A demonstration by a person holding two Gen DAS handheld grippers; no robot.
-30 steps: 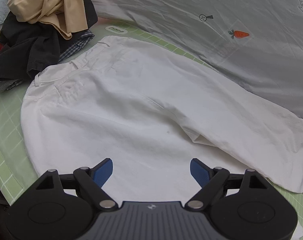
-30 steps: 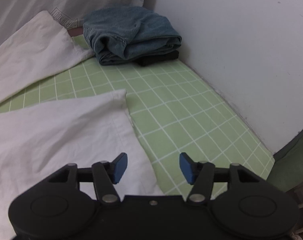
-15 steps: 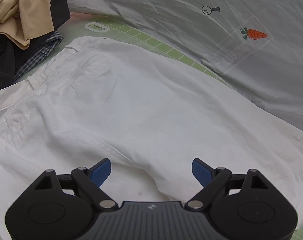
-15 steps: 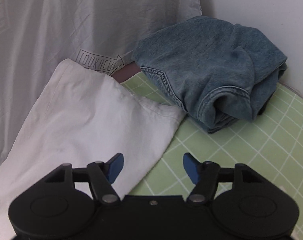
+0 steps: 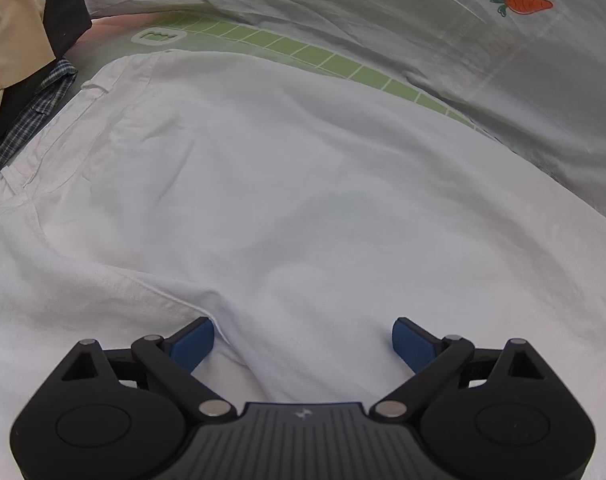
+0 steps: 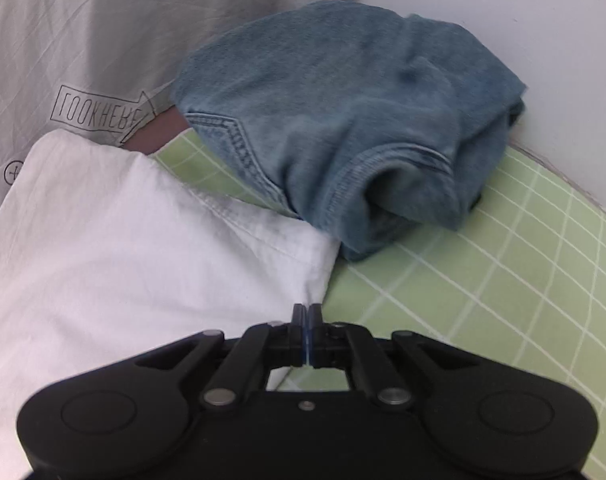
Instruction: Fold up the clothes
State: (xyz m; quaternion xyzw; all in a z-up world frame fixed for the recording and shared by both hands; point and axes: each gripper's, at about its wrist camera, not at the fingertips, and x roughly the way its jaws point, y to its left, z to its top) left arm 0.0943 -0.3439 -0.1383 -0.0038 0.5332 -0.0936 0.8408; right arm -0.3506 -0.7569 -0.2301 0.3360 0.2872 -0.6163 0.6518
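sheet (image 5: 443, 32): grey, bunched along the far edge behind the work area; carrot print; boxed text reads "LOOKHERE" (image 6: 99, 114), mirrored in places.
mat (image 6: 483, 280): green grid, folding surface.
trousers (image 5: 283, 200): white, spread flat on mat, ready for folding.
jeans (image 6: 343, 120): already folded, parked at the wall out of the way.
left gripper (image 5: 303, 340): jaws opening wide over the crotch, nothing pinched.
right gripper (image 6: 307, 312): jaws closed on the trouser hem corner, likely to lift it over.

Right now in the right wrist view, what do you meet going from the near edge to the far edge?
Right gripper, shut at the hem corner → white trousers leg → folded blue jeans → white wall.
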